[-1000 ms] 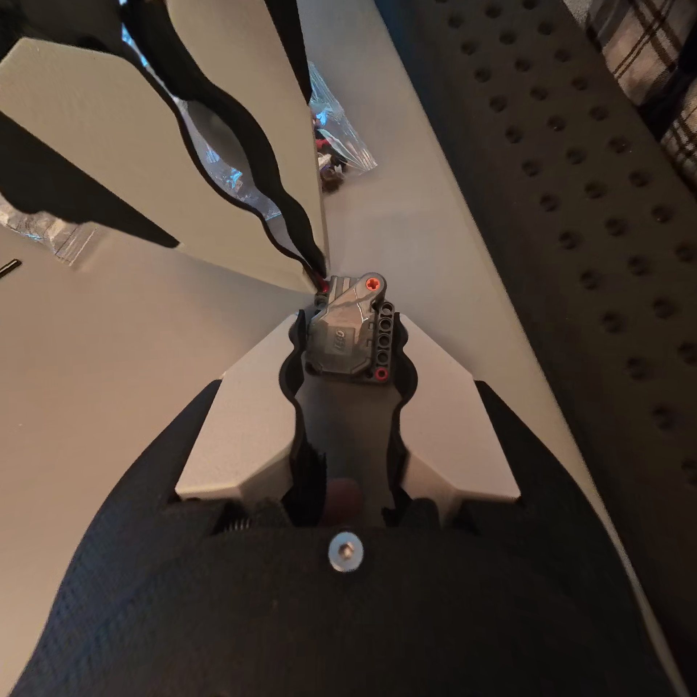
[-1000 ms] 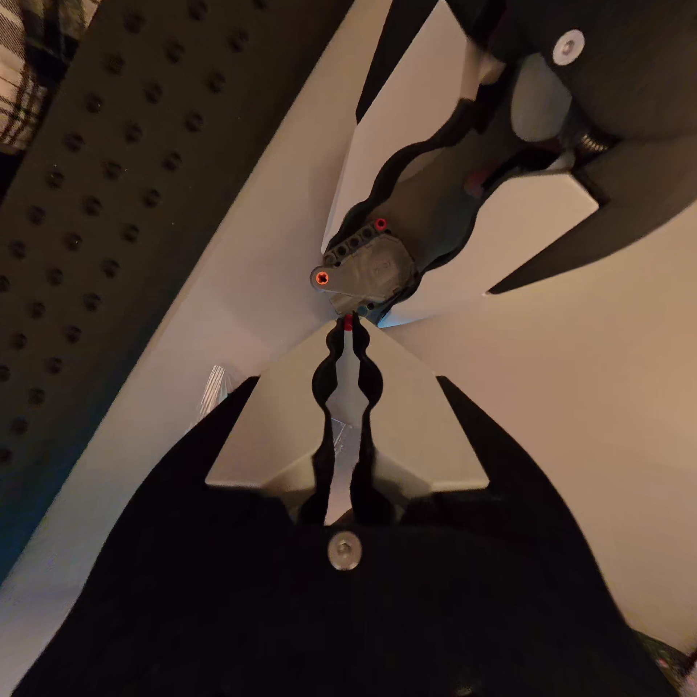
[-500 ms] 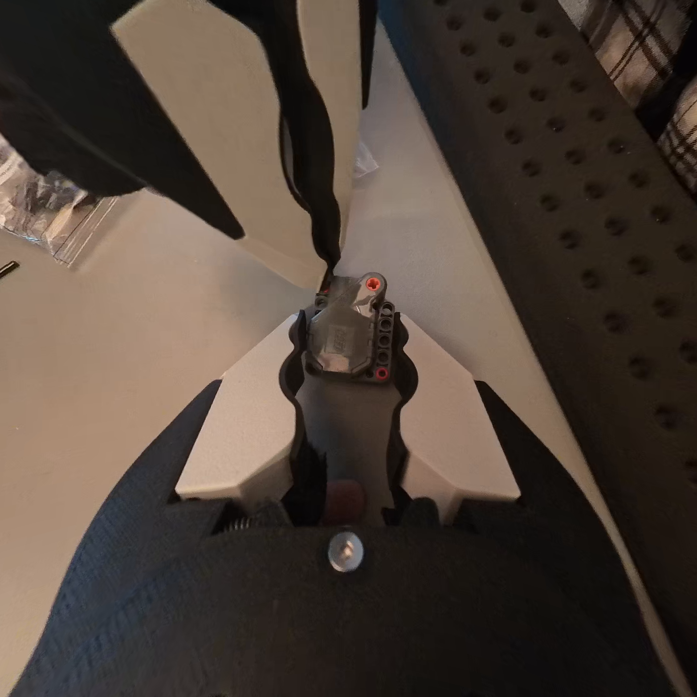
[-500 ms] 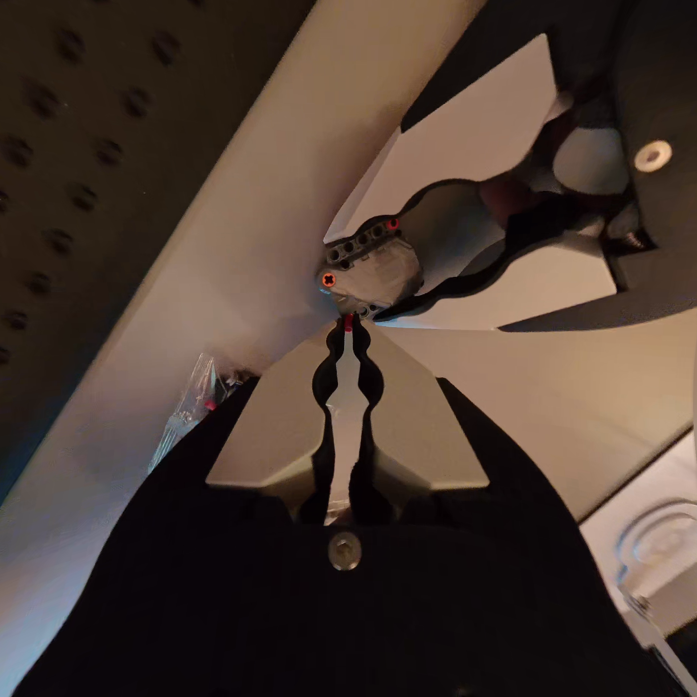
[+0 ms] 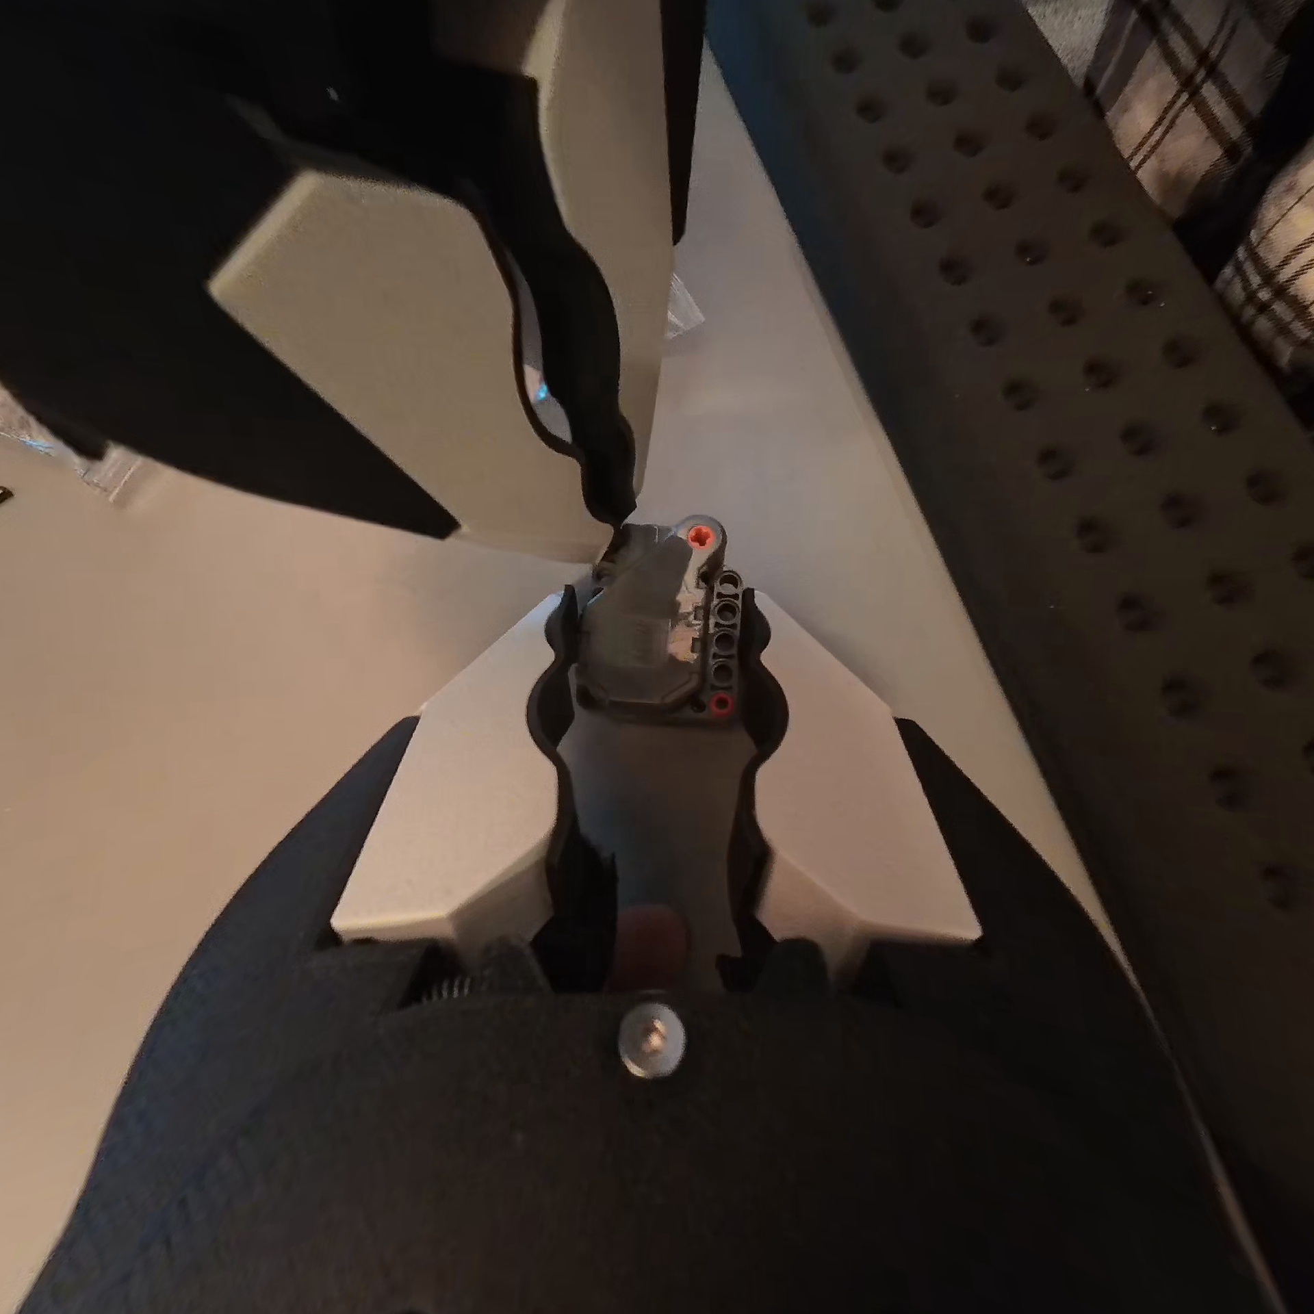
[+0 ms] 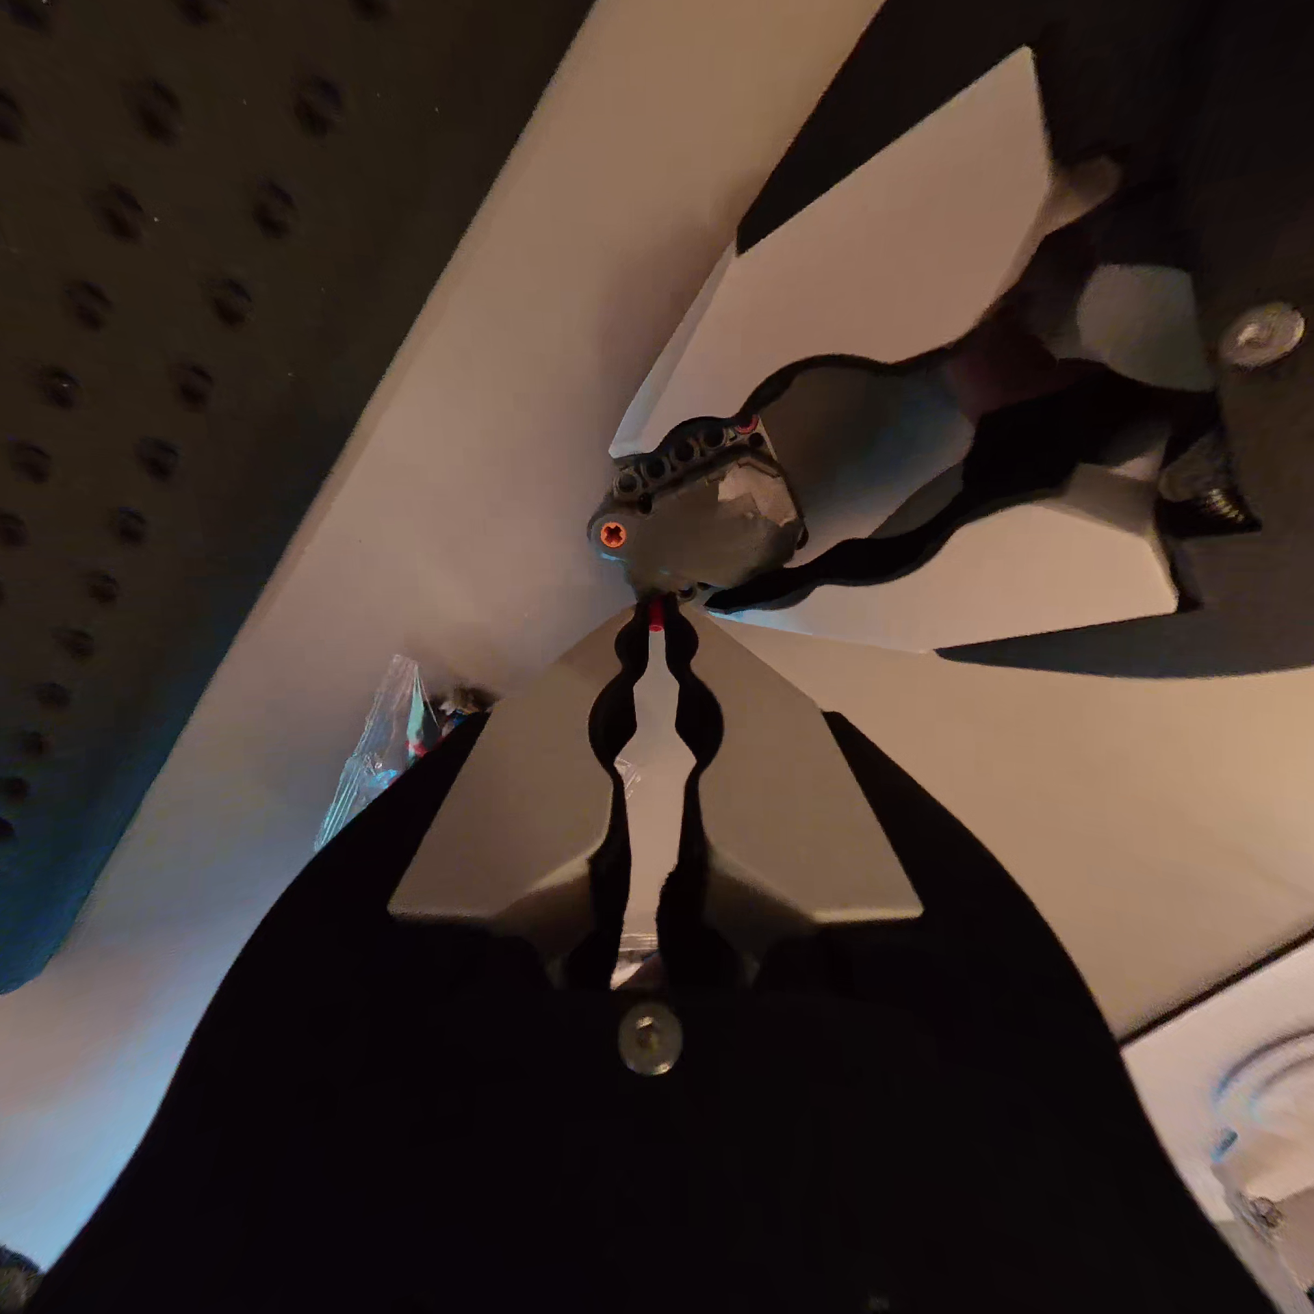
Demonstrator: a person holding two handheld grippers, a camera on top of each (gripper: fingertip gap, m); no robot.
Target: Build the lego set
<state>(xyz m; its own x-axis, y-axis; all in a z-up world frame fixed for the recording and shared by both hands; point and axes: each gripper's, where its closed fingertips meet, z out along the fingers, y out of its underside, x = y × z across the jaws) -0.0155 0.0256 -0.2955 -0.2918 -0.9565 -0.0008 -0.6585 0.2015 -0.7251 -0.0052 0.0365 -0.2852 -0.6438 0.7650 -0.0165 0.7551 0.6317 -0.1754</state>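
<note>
crowding both grippers: clear bag (image 6: 384, 739), perforated panel (image 5: 1066, 355)

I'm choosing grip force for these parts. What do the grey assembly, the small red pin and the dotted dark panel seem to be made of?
Grey assembly: looks like hard moulded plastic, satin, with crisp round holes and soft highlights. Red pin, pinched in the right gripper: likely the same rigid plastic, though too small to be sure. Dotted dark panel: matt with regular dimples, possibly foam or rubbery sheet; unclear.
</note>
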